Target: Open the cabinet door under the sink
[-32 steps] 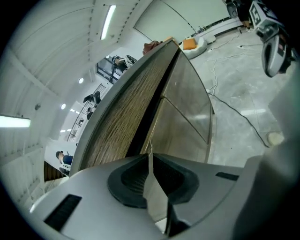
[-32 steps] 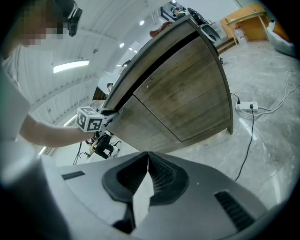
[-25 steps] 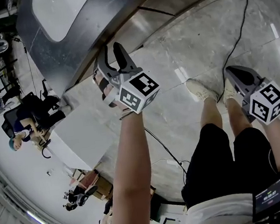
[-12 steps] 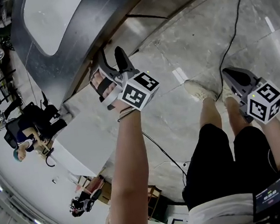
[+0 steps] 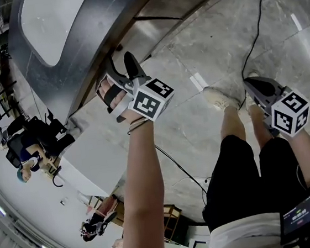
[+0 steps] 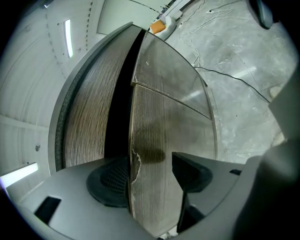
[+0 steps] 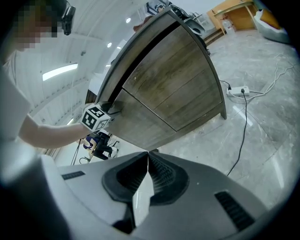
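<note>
Door (image 6: pixel 164 140) edge stands between the left gripper's (image 6: pixel 150 161) jaws, which have just been opening and now sit wide, pads off the wood. Right gripper (image 7: pixel 148 154) hangs low on the right by the person's legs, jaws closed on nothing. A dark gap left of the edge suggests the door is ajar, so the pull looks begun. Next, I judge, comes a fresh bite or a push to swing it wider. Farther off, the floor (image 5: pixel 218 41) before the cabinet (image 7: pixel 178 79) lies free but for a cable (image 7: pixel 244 117).
</note>
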Available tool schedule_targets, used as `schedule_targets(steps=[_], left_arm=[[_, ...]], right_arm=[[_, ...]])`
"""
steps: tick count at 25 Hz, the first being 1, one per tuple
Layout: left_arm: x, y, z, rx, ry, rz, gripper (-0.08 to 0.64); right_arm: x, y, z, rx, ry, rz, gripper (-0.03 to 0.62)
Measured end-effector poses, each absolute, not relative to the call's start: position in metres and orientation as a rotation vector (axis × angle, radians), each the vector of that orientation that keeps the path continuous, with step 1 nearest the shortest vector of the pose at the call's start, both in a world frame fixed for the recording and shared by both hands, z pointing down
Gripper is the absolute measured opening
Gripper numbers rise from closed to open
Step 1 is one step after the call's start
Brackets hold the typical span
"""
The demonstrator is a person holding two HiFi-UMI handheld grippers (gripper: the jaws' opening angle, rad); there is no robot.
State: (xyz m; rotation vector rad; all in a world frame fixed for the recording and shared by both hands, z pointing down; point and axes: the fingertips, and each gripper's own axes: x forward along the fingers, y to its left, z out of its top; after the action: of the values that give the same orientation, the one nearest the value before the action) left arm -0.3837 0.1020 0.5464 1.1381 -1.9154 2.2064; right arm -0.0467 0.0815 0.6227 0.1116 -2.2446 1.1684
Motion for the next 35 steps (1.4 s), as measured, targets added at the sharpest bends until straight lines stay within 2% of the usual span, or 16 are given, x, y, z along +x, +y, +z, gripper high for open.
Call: schedule_targets(steps=[5, 9, 16, 35], left_arm=[[-0.38, 0.102, 0.544, 1.191, -1.875, 2.163, 0.276], [-0.377, 0.103, 0.539, 1.239, -1.88, 2.123, 0.209], [-0.361, 0.112, 0.537, 1.342, -1.765, 2.115, 0.152], [-0.327, 0.138, 0.525, 1.589, -1.304, 2.115, 0.1]], right_arm=[[-0.053, 0.088, 0.621, 0.093, -2.235, 1.186, 0.015], [-0.053, 0.091, 0.62, 0.09, -2.236, 1.198, 0.015], [-0.049, 0.092, 0.625, 0.109, -2.226, 1.21, 0.015], [-0.038, 0.093, 0.597, 0.108, -2.249, 1.207, 0.015]])
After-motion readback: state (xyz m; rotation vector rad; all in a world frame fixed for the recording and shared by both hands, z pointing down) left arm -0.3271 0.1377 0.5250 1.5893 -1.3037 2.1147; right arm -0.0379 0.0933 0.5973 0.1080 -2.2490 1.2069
